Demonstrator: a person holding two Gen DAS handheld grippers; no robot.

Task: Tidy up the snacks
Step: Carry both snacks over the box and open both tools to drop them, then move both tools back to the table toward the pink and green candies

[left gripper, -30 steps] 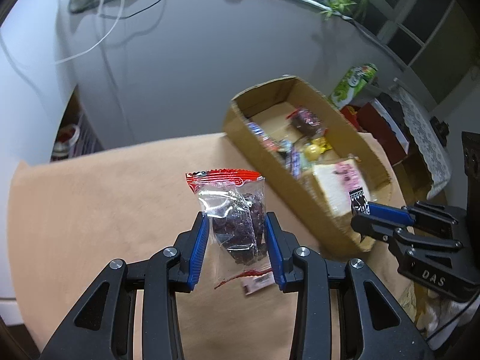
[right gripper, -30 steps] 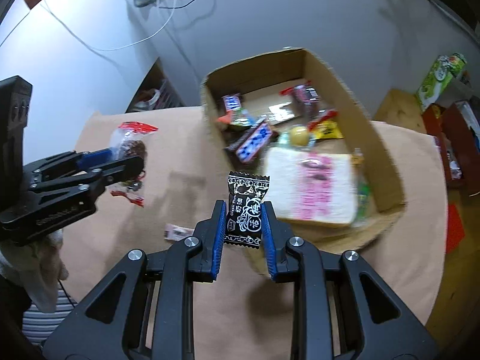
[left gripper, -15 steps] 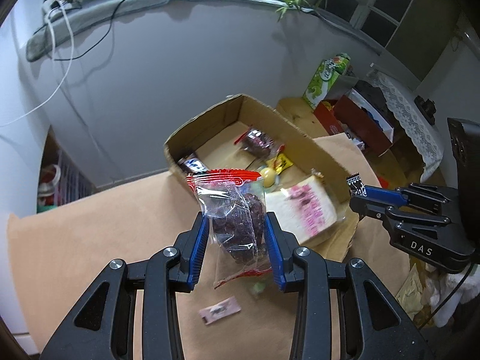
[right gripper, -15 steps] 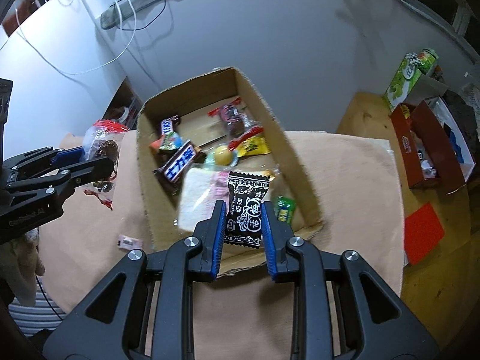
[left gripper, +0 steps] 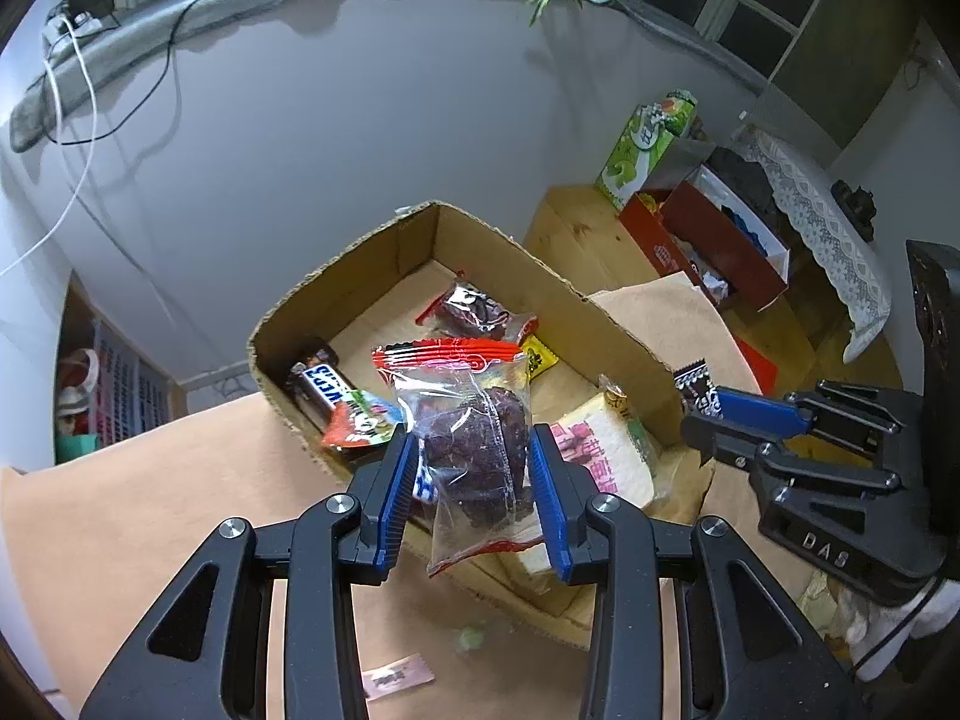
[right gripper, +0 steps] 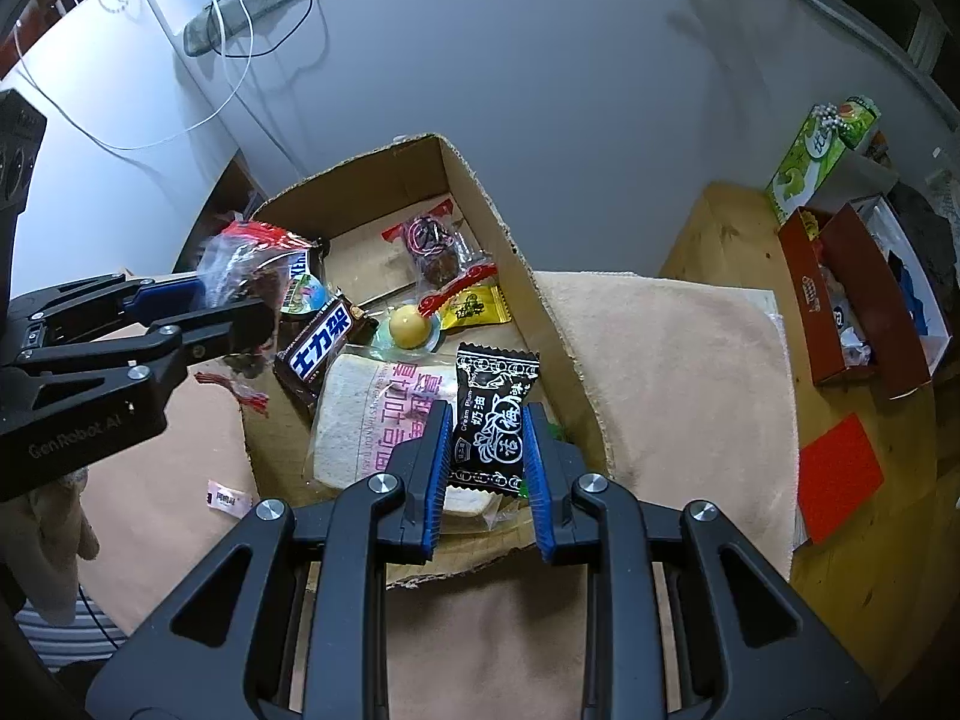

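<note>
Showing pink wrapper (right gripper: pixel 227 498) beside box (right gripper: pixel 480 204) rightward only.

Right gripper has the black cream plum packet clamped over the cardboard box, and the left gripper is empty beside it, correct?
Not quite. The left gripper is not empty: the left wrist view shows it shut on a clear red-topped bag of dark dried fruit. The rest holds: the right gripper has the black cream plum packet clamped over the cardboard box.
</note>
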